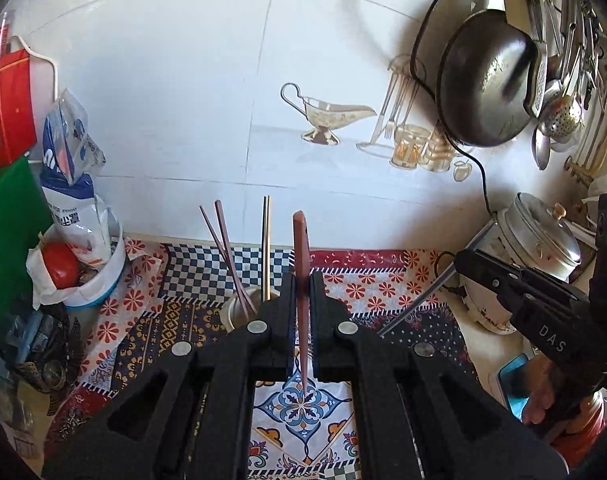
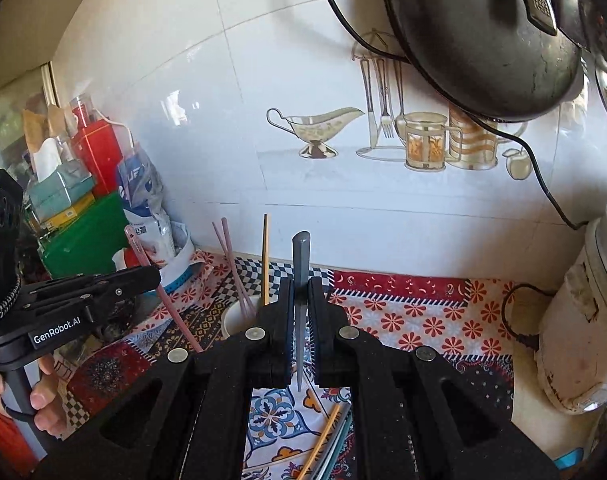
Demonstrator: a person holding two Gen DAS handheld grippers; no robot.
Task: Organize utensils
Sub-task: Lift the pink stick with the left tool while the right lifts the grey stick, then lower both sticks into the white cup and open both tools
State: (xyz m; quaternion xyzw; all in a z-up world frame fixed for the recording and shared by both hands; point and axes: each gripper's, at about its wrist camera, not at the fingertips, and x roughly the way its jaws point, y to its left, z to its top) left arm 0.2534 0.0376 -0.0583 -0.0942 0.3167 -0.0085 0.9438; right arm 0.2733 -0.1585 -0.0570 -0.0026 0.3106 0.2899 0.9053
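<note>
The left gripper (image 1: pixel 302 284) was clamped on a brown chopstick (image 1: pixel 301 248), which stood upright between the jaws: its thick end rose above the fingertips and its thin tip pointed down toward the patterned cloth (image 1: pixel 367 280). The right gripper (image 2: pixel 301 292) likewise gripped a grey chopstick (image 2: pixel 300 264), upright, thick end up, tip hanging free between the fingers. In both views a white cup (image 1: pixel 239 312) stood on the cloth just ahead and to the left of the jaws, near the tiled wall (image 1: pixel 175 92), holding two pink chopsticks (image 1: pixel 223 240) that leaned left and a gold pair (image 1: pixel 266 240) that stood straight. In the right view more chopsticks (image 2: pixel 331 436) lay loose on the cloth under the gripper.
</note>
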